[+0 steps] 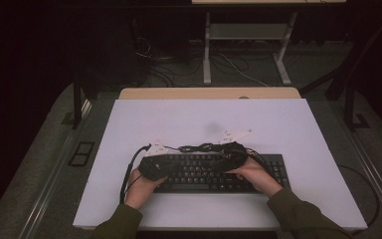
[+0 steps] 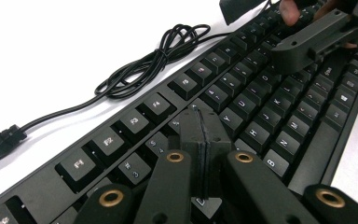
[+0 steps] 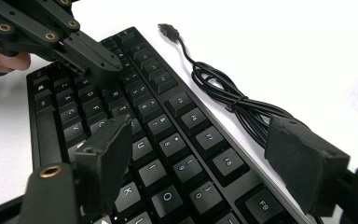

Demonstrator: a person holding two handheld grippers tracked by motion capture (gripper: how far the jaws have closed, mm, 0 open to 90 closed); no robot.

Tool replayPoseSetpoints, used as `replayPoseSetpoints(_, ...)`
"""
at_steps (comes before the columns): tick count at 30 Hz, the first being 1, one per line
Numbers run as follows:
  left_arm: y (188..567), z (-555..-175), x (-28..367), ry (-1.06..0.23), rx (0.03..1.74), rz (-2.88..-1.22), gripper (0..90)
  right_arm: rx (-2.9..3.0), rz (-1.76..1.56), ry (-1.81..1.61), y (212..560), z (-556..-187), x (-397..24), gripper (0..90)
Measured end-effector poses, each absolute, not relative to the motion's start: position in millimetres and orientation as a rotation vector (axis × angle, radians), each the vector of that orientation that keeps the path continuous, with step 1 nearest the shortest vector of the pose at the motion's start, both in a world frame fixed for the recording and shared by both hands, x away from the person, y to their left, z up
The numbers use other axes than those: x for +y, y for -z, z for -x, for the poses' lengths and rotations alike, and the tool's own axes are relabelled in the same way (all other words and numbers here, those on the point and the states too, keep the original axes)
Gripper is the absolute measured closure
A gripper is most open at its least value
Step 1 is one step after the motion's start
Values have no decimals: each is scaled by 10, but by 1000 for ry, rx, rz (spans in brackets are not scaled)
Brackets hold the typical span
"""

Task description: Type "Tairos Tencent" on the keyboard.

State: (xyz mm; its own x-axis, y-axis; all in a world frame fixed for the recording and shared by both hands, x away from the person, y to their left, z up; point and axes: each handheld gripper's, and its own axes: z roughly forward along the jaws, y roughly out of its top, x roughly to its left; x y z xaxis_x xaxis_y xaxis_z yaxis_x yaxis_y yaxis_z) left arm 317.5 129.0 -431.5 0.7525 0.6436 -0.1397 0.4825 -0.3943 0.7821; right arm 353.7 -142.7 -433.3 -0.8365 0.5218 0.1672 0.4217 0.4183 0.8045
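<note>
At the table's [image 1: 129, 124] six o'clock edge, in the high view, a black keyboard [image 1: 204, 174] lies flat on the white top with both hands on it. At its nine o'clock end the left gripper [image 2: 200, 140] rests over the number and letter rows, its jaws pressed together with nothing between them. Just past the keyboard's twelve o'clock edge lies its bundled black cable [image 2: 154, 60], the plug [image 3: 168, 30] loose on the table. Toward three o'clock the right gripper [image 3: 205, 158] hovers low over the keys, jaws spread wide, one over the letter rows, the other over the cable, gripping nothing.
</note>
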Motion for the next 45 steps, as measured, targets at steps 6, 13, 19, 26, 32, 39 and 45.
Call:
replayPoseSetpoints(6,4340,-3185,1261,-219,843,-2090,888,2550,-849,-1402,4329,-3538,-1430,229)
replayPoseSetpoints(13,4361,-3189,1247,-219,845,-2099,888,2547,-847,-1401,4326,-3534,-1429,229)
replayPoseSetpoints(19,4362,-3191,1247,-216,846,-2098,888,2546,-849,-1402,4323,-3536,-1436,229)
replayPoseSetpoints(26,4374,-3194,1240,-203,860,-2116,890,2546,-850,-1402,4320,-3535,-1435,229)
replayPoseSetpoints(32,4366,-3197,1245,-199,858,-2121,890,2544,-854,-1405,4318,-3535,-1437,229)
replayPoseSetpoints(39,4341,-3191,1262,-202,859,-2118,890,2542,-856,-1409,4313,-3536,-1442,229)
replayPoseSetpoints(45,4328,-3181,1258,-193,851,-2103,890,2539,-853,-1411,4310,-3538,-1449,229)
